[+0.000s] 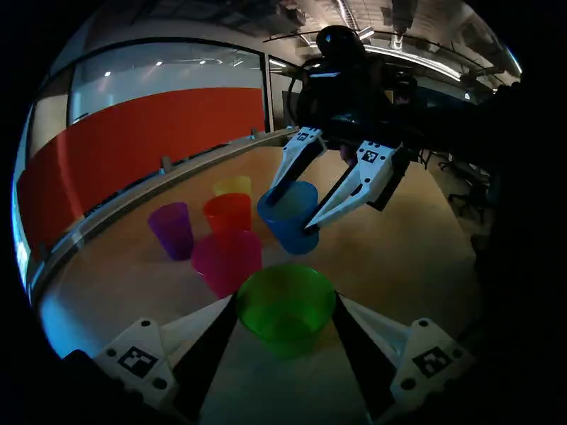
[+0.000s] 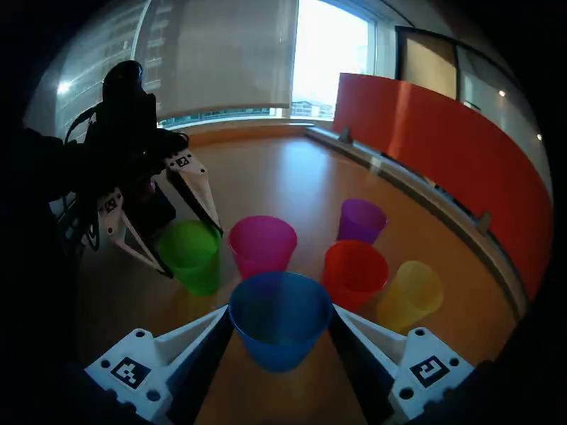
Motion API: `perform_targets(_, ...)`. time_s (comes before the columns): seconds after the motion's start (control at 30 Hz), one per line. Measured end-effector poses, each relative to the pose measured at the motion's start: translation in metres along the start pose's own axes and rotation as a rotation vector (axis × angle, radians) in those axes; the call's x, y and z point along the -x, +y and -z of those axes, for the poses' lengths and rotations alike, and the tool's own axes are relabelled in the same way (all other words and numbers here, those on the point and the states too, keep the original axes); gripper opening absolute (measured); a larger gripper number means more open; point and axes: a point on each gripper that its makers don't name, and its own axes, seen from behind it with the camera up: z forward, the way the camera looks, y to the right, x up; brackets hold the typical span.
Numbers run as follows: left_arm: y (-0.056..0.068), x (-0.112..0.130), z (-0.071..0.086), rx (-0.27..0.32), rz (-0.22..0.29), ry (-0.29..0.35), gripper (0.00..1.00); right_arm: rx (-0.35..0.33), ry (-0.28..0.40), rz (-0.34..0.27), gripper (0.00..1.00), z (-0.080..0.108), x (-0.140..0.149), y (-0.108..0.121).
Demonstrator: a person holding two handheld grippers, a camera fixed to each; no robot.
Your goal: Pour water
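My left gripper [image 1: 285,303] is shut on a green cup [image 1: 285,319], which sits upright between its white fingers. In the right gripper view that gripper [image 2: 191,251] and the green cup [image 2: 190,258] appear at the left. My right gripper [image 2: 281,312] is shut on a blue cup [image 2: 280,329]. From the left gripper view, the right gripper [image 1: 290,212] holds the blue cup [image 1: 292,227] slightly tilted, beyond the green one. The two held cups face each other across a magenta cup [image 1: 227,261]. I cannot see whether any cup holds water.
On the wooden table [image 1: 397,241] stand loose cups: magenta [image 2: 262,244], purple [image 2: 361,219], red [image 2: 354,273] and yellow [image 2: 411,292]. A low ledge [image 2: 425,191] and a red wall panel [image 2: 453,134] run along one table edge. Bright windows [image 2: 329,57] lie beyond.
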Motion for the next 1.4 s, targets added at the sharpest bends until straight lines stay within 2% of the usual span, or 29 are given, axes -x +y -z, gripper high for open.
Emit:
perform_targets(0.3,-0.002,0.002,0.001,0.002,0.013,-0.004,0.9,-0.009,-0.01,-0.008,0.92,-0.004,0.005,-0.004)
perform_targets(0.5,-0.003,0.003,0.001,-0.005,-0.005,-0.017,0.9,-0.009,-0.022,-0.015,0.92,-0.007,0.007,-0.004)
perform_targets(1.4,-0.006,0.005,0.003,-0.009,-0.016,-0.047,0.92,-0.002,-0.054,-0.028,0.95,-0.008,0.019,-0.005)
